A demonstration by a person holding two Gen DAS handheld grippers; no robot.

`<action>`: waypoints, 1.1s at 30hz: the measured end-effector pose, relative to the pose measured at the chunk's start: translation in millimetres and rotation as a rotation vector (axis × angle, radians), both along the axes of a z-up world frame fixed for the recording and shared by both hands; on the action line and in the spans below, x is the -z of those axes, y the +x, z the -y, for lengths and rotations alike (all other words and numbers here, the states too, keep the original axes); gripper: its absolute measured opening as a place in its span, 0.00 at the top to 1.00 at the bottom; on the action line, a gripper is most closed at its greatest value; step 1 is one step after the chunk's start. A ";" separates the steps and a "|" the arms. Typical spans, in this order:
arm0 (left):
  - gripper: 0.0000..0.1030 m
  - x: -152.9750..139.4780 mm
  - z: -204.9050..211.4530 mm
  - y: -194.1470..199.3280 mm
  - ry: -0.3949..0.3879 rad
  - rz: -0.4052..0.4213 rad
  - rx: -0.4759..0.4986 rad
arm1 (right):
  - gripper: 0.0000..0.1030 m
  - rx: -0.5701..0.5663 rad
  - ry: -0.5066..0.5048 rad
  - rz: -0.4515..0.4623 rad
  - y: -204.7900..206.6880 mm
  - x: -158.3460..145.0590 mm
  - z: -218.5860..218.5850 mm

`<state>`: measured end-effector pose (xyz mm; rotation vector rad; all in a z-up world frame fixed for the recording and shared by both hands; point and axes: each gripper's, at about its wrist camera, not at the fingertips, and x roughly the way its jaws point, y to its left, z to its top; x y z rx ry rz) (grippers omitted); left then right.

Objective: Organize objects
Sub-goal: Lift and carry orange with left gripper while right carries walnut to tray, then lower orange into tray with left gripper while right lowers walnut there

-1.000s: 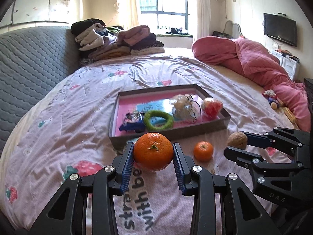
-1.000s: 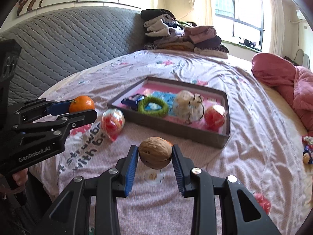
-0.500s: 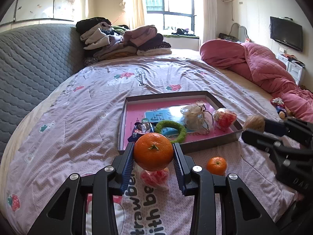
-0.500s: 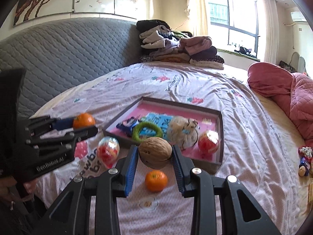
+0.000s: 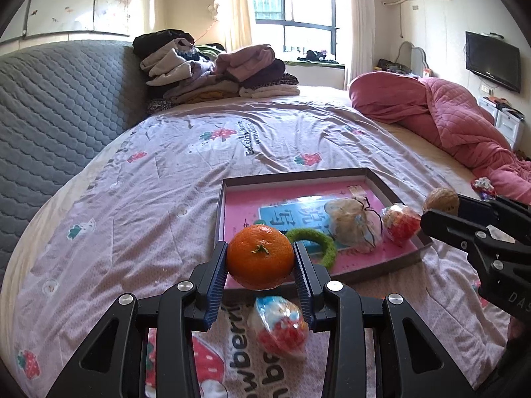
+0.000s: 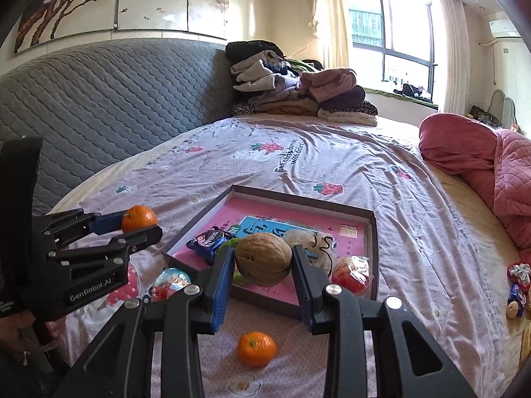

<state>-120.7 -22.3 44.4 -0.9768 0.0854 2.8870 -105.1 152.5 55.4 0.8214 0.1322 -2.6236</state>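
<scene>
Two grippers: we hold one in each hand, both raised above the bed [image 5: 132, 199] near the tray's front edge.
Left gripper [image 5: 260, 267]: we have its blue pads pinching a large tangerine [image 5: 260, 257], held in the air in front of the tray's near left corner.
Right gripper [image 6: 264, 262]: we have it clamped on a walnut [image 6: 264, 258], lifted over the tray's near edge.
Tray [image 6: 305, 200]: a shallow grey-walled box with a pink floor, lying flat on the patterned sheet.
In the tray: we see a green ring [image 5: 315, 247], a dark blue snack packet [image 6: 207, 240], a pale drawstring pouch [image 5: 351, 220] and a red wrapped sweet [image 6: 351, 273] at the near right corner.
On the sheet: we see a small tangerine [image 6: 256, 348] lying below the right gripper, apart from the tray, and a second wrapped sweet [image 5: 280, 326] just below the left gripper.
Far end: folded clothes [image 6: 292, 93] are stacked against the grey headboard [image 6: 99, 106]; a pink quilt [image 5: 448, 122] lies bunched to the right.
</scene>
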 end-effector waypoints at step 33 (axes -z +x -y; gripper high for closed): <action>0.62 72.0 21.3 -82.0 -0.023 0.157 -0.006 | 0.65 0.025 0.047 0.089 -67.8 42.1 3.8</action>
